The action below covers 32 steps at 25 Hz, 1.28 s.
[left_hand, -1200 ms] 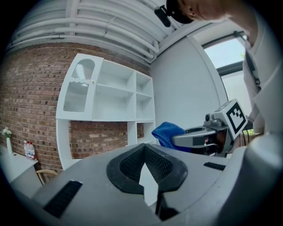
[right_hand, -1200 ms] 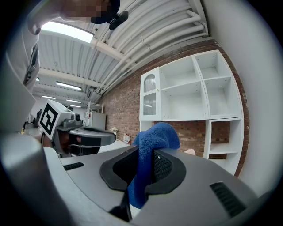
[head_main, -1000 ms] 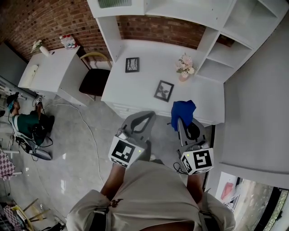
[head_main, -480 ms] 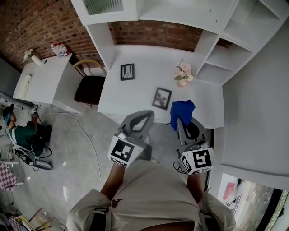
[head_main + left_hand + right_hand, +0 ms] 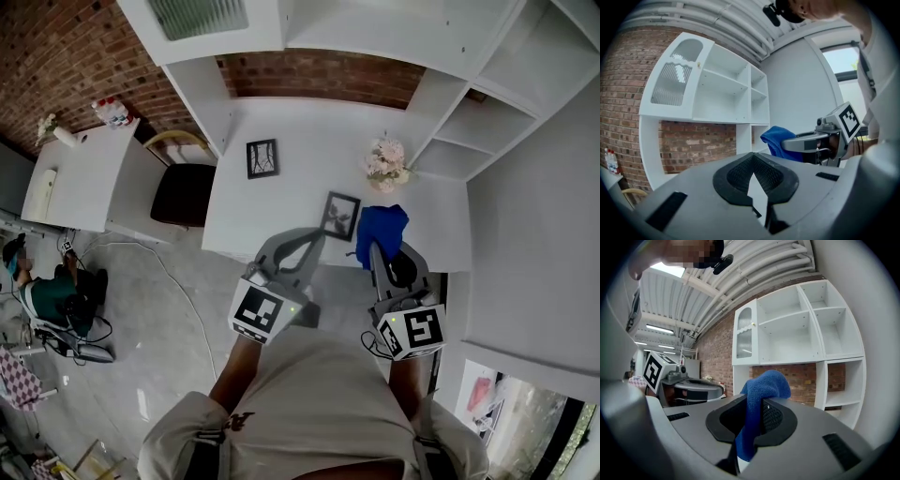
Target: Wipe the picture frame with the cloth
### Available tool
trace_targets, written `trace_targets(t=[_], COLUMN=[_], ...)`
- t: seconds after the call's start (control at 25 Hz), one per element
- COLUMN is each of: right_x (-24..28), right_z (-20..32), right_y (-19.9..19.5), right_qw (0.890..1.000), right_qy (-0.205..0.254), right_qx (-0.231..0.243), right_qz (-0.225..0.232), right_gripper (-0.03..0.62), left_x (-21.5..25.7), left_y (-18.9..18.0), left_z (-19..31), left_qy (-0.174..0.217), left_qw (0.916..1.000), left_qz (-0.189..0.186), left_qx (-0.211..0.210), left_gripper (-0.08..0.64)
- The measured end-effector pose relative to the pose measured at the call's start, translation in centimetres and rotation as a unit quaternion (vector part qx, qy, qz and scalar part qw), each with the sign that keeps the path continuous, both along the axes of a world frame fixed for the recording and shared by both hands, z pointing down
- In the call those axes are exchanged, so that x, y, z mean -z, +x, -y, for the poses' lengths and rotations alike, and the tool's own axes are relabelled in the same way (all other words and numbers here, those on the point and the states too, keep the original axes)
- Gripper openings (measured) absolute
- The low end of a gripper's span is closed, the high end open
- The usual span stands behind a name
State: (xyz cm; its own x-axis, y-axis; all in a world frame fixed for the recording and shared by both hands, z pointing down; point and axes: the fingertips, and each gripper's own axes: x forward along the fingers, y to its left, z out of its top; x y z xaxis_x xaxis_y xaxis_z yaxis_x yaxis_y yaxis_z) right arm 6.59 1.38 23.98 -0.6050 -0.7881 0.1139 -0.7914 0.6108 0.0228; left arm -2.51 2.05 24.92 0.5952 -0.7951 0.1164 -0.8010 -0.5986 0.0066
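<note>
Two black picture frames stand on the white desk [image 5: 300,131]: a tilted one [image 5: 341,215] near the front edge and an upright one [image 5: 262,157] further left. My left gripper [image 5: 316,233] is shut and holds nothing; its tip reaches the desk's front edge just left of the tilted frame. In the left gripper view its jaws [image 5: 755,177] meet, with only a thin sliver between them. My right gripper [image 5: 374,249] is shut on a blue cloth [image 5: 382,226], which bunches up just right of that frame. The cloth [image 5: 765,386] hangs down between the right gripper's jaws [image 5: 754,414].
A pot of pink flowers [image 5: 385,162] stands behind the cloth. White shelves [image 5: 487,103] rise at the right and a cabinet [image 5: 197,23] hangs above the desk. A dark chair [image 5: 185,190] and a second white table [image 5: 80,173] stand at the left, with a person [image 5: 42,291] on the floor beyond.
Both grippers have come forward to the desk's front edge. The left tip now lies beside the tilted frame. The cloth stays held in the right gripper.
</note>
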Motion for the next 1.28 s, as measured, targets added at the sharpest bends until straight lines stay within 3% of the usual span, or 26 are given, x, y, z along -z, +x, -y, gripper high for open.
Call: trace_targets(t=[0.6,1.28], right_x=[-3.5,-13.6], right_z=[5.1,7.1], right_y=[-2.6,-1.1], right_qw=[0.998,0.988], right_qy=[-0.05,-0.137], right_qx=[-0.02,-0.069], right_qz=[0.019,-0.028], right_gripper=[0.034,0.034], left_x=[-4.6,-14.1], left_y=[-2.0,-0.5], left_z=[6.8,8.8], left_qy=[-0.03,-0.083], left_qw=[0.9986,0.9917], left_qz=[0.006,0.049], left_qx=[-0.043,-0.085], left_gripper=[0.0,-0.001])
